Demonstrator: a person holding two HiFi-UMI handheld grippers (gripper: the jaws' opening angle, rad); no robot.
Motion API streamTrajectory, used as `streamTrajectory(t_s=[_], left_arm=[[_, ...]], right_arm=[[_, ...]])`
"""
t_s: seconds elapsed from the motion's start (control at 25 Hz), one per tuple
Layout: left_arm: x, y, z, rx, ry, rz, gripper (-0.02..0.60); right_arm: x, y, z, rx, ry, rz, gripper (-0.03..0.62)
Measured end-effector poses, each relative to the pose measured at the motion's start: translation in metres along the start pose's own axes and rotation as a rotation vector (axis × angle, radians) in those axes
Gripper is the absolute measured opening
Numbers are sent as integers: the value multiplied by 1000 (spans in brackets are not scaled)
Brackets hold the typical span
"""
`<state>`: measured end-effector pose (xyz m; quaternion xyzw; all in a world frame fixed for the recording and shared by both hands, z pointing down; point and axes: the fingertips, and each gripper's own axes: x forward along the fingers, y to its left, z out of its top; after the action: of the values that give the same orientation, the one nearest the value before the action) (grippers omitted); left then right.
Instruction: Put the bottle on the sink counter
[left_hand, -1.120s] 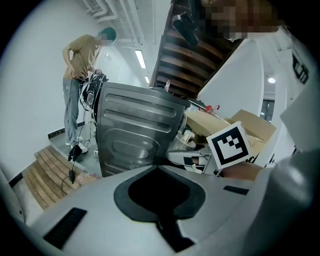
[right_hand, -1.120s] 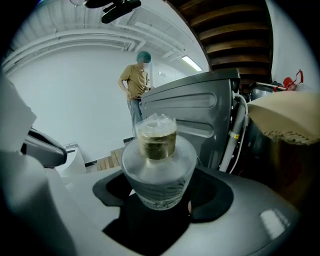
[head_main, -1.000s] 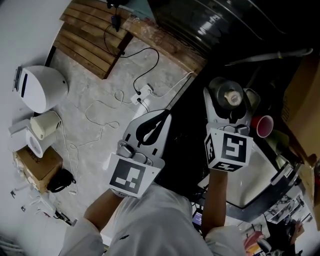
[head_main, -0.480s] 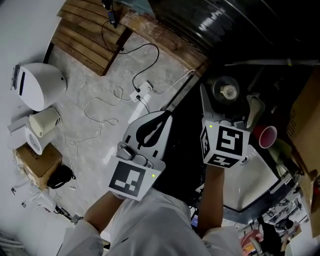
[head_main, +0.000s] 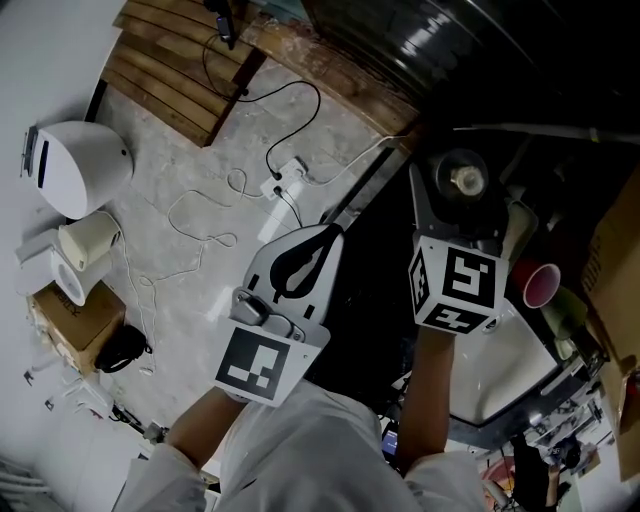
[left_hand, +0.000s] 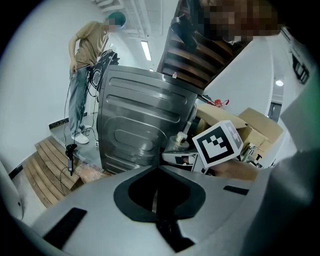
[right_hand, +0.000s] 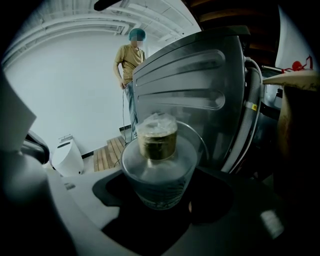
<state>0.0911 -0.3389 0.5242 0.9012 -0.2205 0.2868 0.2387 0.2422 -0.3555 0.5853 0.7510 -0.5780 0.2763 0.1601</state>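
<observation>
A clear bottle (right_hand: 159, 167) with a gold cap stands upright between the jaws of my right gripper (right_hand: 160, 186), which is shut on its body. From the head view the bottle (head_main: 466, 182) is seen from above, held in the right gripper (head_main: 462, 205) over dark clutter just beyond the white sink (head_main: 505, 372). My left gripper (head_main: 322, 236) hangs to the left over the floor, its jaws closed together with nothing in them. In the left gripper view, that gripper (left_hand: 158, 186) looks past the right gripper's marker cube (left_hand: 219, 143).
A red cup (head_main: 535, 284) stands by the sink, with a cardboard box (head_main: 612, 225) to its right. A large grey metal panel (left_hand: 142, 122) rises ahead. Cables (head_main: 285, 185), a wooden pallet (head_main: 175, 70) and a white bin (head_main: 75, 168) lie on the floor. A person (right_hand: 129, 67) stands far back.
The right gripper with the bottle has shifted slightly left and then back to the right. The left gripper has barely moved.
</observation>
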Motion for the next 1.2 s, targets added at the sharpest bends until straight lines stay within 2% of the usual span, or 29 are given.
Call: streamTrajectory(t_s=[0.2, 0.4, 0.64, 1.2], left_arm=[[-3, 1, 3, 0, -2, 2, 6], [-7, 1, 2, 0, -6, 3, 6], [-17, -2, 5, 11, -14, 0, 6], [-62, -20, 18, 62, -65, 16, 6]], right_arm=[[1, -1, 1, 4, 3, -9, 342], [-6, 0, 16, 33, -65, -14, 345], [-15, 0, 25, 26, -71, -48, 345], [-67, 5, 61, 8, -134, -48, 345]])
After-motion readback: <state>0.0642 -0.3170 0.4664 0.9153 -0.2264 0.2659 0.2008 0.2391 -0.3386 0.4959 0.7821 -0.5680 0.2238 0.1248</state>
